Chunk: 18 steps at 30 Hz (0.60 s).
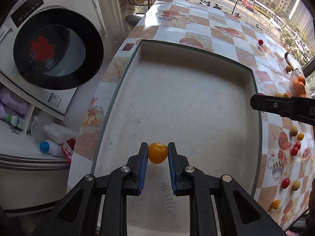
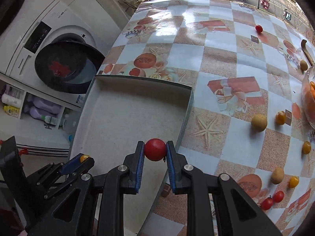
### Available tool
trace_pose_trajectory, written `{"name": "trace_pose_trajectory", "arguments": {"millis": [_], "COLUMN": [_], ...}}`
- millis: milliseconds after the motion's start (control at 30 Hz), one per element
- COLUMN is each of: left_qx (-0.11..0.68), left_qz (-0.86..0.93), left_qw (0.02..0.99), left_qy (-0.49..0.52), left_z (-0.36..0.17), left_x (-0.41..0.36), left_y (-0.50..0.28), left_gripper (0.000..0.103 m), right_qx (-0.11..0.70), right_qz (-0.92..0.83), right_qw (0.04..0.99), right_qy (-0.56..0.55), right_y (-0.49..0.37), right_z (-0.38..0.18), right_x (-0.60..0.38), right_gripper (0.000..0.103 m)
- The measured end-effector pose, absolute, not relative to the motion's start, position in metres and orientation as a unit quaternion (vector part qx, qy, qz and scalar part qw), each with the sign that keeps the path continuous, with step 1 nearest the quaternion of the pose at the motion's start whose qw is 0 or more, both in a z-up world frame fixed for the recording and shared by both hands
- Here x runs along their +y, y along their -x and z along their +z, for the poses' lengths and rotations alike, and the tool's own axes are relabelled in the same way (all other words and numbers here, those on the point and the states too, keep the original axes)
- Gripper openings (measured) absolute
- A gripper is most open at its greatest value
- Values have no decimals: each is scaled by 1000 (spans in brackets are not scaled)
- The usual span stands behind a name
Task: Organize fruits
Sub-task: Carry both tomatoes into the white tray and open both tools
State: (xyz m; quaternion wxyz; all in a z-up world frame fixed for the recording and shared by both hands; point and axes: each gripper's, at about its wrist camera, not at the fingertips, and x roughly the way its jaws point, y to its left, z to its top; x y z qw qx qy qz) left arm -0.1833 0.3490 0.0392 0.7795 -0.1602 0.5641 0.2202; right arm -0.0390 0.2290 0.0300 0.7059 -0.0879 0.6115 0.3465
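Pinching yellow tomato (image 1: pixel 157 153) over tray (image 1: pixel 196 63) — left hand-held gripper (image 1: pixel 157 153); right (image 2: pixel 155 149) pinches red tomato (image 2: pixel 155 149).

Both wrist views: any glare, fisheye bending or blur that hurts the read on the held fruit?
Left wrist view: daylight glare on the tablecloth, tray rim bowed by the fisheye, yellow tomato sharp in the left gripper. Right wrist view: glare streaks at the table's far end, edges curved, red tomato crisp in the right gripper.
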Motion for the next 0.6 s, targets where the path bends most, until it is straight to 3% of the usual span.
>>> {"name": "trace_pose_trajectory", "arguments": {"millis": [200, 300, 367, 433, 500, 567, 600], "left_qx": [573, 577, 574, 562, 569, 575, 576], "left_qz": [218, 224, 232, 239, 234, 231, 231], "left_qw": [772, 772, 774, 783, 779, 775, 775], "left_qy": [165, 144, 133, 123, 121, 121, 120], "left_z": [23, 20, 21, 25, 23, 21, 22], "left_x": [351, 346, 344, 343, 343, 343, 343], "left_y": [186, 186, 187, 190, 188, 188, 188], "left_gripper": [21, 33, 83, 88, 88, 88, 88], "right_qx": [617, 620, 626, 623, 624, 622, 619], "right_qz": [343, 339, 337, 338, 347, 345, 344], "right_qw": [697, 693, 686, 688, 683, 685, 688], "right_qy": [129, 143, 150, 156, 157, 159, 157], "right_y": [43, 44, 44, 44, 43, 42, 40], "right_z": [6, -3, -7, -8, -9, -8, -7], "right_x": [260, 268, 270, 273, 278, 281, 283], "right_gripper": [24, 25, 25, 27, 39, 68, 72]}}
